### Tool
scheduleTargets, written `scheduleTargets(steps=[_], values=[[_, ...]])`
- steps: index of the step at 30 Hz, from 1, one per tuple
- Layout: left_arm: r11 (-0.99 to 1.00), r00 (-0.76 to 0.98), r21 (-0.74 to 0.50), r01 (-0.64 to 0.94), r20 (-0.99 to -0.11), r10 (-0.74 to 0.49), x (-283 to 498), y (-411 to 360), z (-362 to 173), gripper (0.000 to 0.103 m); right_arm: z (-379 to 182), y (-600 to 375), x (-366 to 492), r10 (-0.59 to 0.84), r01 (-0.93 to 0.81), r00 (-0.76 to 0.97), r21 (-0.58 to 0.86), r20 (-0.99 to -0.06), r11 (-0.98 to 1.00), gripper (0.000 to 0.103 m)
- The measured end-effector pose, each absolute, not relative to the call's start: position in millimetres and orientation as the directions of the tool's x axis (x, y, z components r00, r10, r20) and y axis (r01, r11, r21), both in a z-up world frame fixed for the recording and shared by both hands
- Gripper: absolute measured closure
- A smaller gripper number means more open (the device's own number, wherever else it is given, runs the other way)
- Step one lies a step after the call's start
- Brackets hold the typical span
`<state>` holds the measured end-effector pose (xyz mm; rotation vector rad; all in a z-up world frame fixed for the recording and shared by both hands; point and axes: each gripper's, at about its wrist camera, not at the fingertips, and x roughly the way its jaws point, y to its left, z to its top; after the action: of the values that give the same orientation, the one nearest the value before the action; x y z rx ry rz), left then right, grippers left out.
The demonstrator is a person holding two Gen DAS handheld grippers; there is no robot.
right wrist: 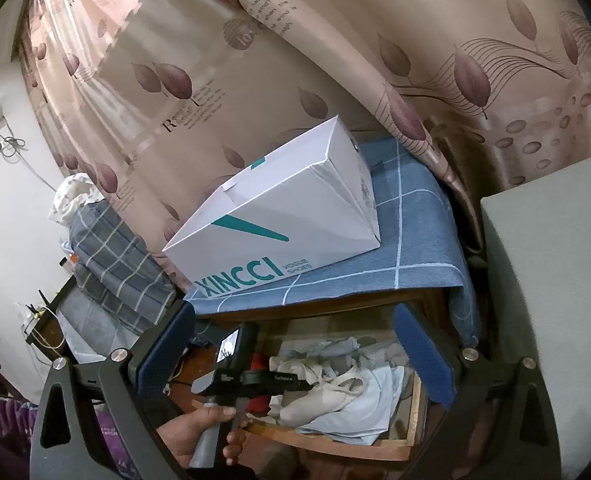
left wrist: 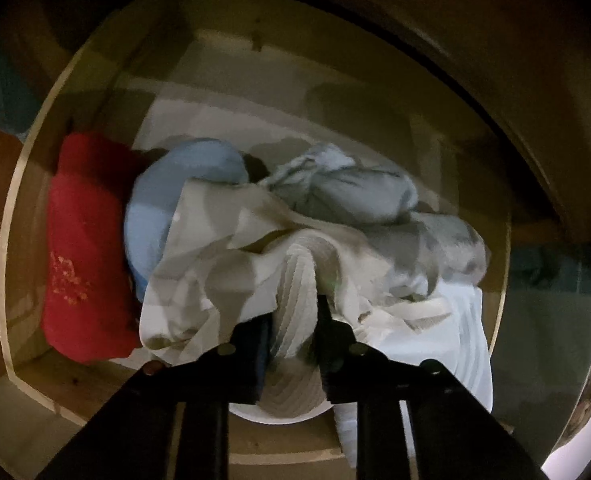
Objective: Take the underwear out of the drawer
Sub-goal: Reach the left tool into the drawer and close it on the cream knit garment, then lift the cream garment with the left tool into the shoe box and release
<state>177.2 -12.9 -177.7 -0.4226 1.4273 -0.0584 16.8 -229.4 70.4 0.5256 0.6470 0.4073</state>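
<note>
Left wrist view: left gripper, jaws closed on a ribbed cream garment at 6 o'clock in the drawer; the overlapping white cloth may drag out with it.

Right wrist view: right gripper, jaws wide, empty, above the drawer; the thin pinch could slip.

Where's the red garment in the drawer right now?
In the left wrist view, the red garment lies at the drawer's left end, against the light blue garment.
</note>
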Motion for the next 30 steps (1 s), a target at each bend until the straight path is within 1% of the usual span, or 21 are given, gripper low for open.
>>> scheduleTargets(steps=[10,17,24,30], values=[[0.931,0.273,-0.346,-0.119,-0.913,-0.304,139.9,-13.0,-139.6,0.085,69.0,-232.5,17.0,0.483,-0.167,0.738,0.566,-0.472,0.808,0.004],[0.939,0.345,-0.341,-0.03,-0.886,-0.311,116.8,-15.9,-99.2,0.085,69.1,-222.5,19.7,0.455,-0.163,0.725,0.513,-0.517,0.843,0.004],[0.938,0.413,-0.344,0.035,-0.85,-0.327,94.3,-7.8,-60.2,0.085,67.9,-223.7,20.6,0.442,-0.15,0.725,0.506,-0.528,0.85,0.004],[0.925,0.458,-0.37,0.085,-0.81,-0.366,81.6,-3.2,-22.0,0.085,67.5,-220.5,22.1,0.433,-0.149,0.721,0.488,-0.541,0.86,0.004]])
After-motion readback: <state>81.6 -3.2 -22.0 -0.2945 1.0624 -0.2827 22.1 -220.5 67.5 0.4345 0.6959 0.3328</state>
